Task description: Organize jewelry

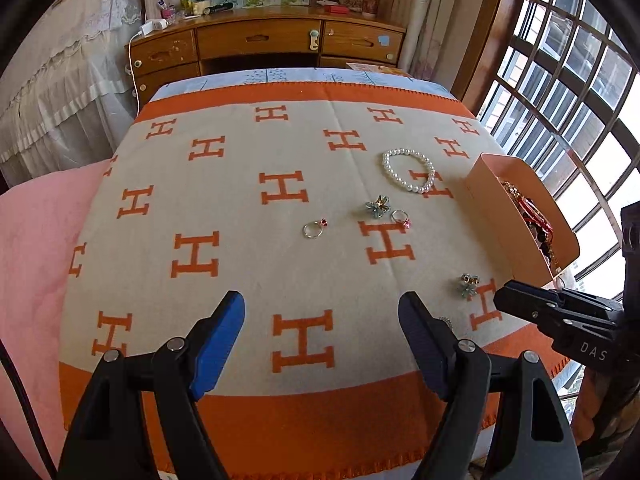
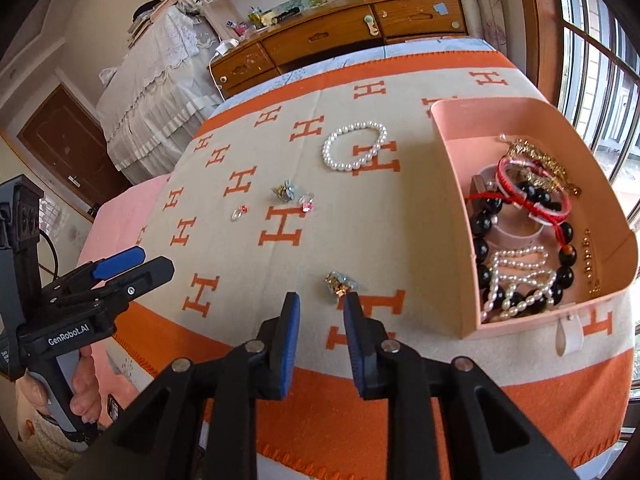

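A pink jewelry box (image 2: 452, 184) (image 1: 486, 196) stands open on the right of the blanket and holds black bead, red cord, pearl and gold bracelets. On the blanket lie a pearl bracelet (image 1: 408, 170) (image 2: 354, 146), a flower brooch (image 1: 377, 206) (image 2: 285, 191), a pink-stone ring (image 1: 401, 217) (image 2: 307, 203), a red-stone ring (image 1: 315, 228) (image 2: 239, 212) and a second brooch (image 1: 469, 283) (image 2: 341, 282). My left gripper (image 1: 322, 320) (image 2: 138, 262) is open and empty above the near blanket. My right gripper (image 2: 320, 312) is open and empty, just short of the second brooch; it also shows in the left wrist view (image 1: 504, 294).
The orange and cream H-pattern blanket (image 1: 240, 208) covers the bed. A pink cover (image 1: 36, 248) lies to the left. A wooden desk (image 1: 260, 40) stands beyond the far edge. A barred window (image 1: 568, 92) is on the right.
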`<state>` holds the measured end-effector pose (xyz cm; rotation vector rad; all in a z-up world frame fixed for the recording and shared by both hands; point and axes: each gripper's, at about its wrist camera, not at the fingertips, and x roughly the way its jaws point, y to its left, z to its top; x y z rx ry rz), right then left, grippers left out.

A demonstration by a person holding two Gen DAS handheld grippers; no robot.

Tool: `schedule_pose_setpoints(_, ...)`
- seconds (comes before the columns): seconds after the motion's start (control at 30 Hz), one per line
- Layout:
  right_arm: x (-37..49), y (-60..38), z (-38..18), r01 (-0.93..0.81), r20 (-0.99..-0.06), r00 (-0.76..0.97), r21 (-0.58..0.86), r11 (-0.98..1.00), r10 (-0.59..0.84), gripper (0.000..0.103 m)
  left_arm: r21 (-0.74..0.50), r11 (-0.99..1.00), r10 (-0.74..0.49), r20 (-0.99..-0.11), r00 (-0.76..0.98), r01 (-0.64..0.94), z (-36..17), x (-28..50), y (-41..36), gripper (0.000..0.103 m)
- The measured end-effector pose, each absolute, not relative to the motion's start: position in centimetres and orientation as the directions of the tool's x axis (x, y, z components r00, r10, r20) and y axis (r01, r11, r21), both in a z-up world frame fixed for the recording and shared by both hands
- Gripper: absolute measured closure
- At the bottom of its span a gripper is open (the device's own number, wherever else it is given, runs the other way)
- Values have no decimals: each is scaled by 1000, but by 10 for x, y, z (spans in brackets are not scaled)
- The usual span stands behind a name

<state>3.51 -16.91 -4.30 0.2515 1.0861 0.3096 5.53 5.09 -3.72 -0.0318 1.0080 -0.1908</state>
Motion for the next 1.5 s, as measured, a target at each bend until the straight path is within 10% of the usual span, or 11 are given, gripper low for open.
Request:
schedule_pose_setpoints(0.87,61,-134,-71,-96,-873,449,163,982,189,80,-180,969,-239,-847,475,167,-60,78,57,25)
schedule_pose_setpoints(1.5,57,-144,-73,-168,-838,504,144,975,211,82,17,880,-279,-791,544,475,-65,132,-12,29)
